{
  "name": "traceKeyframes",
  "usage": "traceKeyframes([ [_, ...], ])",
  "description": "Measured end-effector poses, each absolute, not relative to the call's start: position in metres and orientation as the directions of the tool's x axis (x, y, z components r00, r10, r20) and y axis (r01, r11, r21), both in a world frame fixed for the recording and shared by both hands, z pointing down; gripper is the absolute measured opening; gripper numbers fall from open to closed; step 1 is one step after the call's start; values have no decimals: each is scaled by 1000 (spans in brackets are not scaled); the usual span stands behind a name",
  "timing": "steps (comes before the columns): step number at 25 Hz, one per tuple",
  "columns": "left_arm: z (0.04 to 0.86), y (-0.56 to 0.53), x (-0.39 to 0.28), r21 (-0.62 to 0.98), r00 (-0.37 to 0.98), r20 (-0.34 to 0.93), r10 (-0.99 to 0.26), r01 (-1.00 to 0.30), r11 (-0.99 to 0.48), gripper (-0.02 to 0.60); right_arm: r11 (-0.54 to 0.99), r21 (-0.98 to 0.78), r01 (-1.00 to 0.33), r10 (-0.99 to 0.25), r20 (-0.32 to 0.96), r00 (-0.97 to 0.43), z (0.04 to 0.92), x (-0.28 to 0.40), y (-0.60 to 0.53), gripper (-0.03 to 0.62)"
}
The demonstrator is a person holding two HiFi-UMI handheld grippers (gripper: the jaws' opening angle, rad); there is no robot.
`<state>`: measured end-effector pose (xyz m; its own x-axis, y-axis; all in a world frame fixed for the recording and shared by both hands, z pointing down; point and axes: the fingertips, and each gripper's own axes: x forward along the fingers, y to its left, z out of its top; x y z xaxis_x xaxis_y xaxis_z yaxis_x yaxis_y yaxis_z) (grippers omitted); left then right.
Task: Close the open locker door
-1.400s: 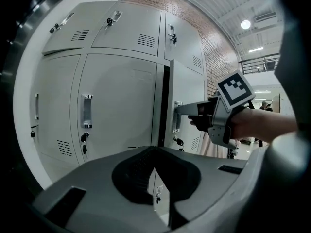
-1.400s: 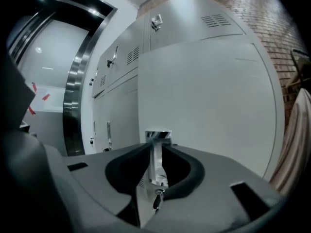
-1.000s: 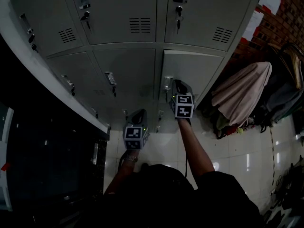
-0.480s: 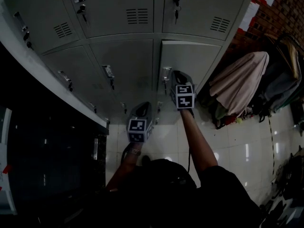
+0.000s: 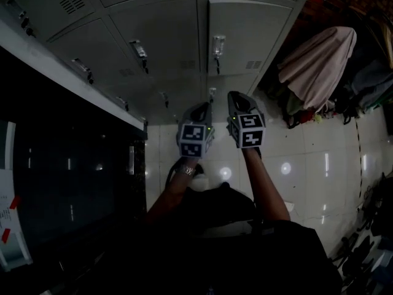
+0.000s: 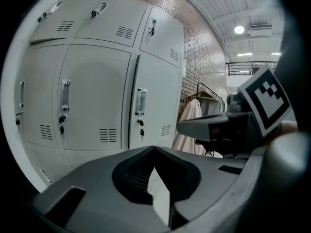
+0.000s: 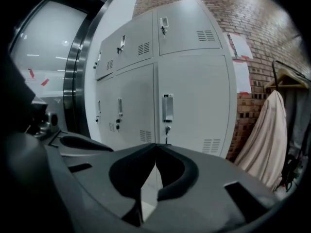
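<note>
The grey locker door in the right column, with a metal handle, lies flush with the doors around it. The right gripper view shows the same door and handle straight ahead, some way off. My right gripper is shut and empty, held back from the lockers; its jaws meet at the tip. My left gripper hangs beside it, also shut with nothing between the jaws. Neither gripper touches a locker.
More grey locker doors fill the wall to the left. A dark glass door with a metal frame stands at the far left. A beige coat on a rack hangs to the right, over a glossy tiled floor.
The right gripper has drawn back from the locker handle it was close to. Both grippers now sit lower and nearer my body, and the lockers have slid up in the head view.
</note>
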<state>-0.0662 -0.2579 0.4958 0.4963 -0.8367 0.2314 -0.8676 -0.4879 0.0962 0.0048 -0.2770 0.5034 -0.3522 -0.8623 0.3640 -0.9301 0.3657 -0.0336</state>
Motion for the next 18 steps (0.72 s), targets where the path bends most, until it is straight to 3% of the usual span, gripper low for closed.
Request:
traceKeyframes([
  [11,556,-125,22,116,510,362,-780,-855,-506,-5,328,-299,-896,-727,526,-441,600,45,-112,7],
  [18,543,-114,26,66,513,352,-783,-848,-526,-5,365,-296,-883,-738,487,-468,590,49,-91,5],
])
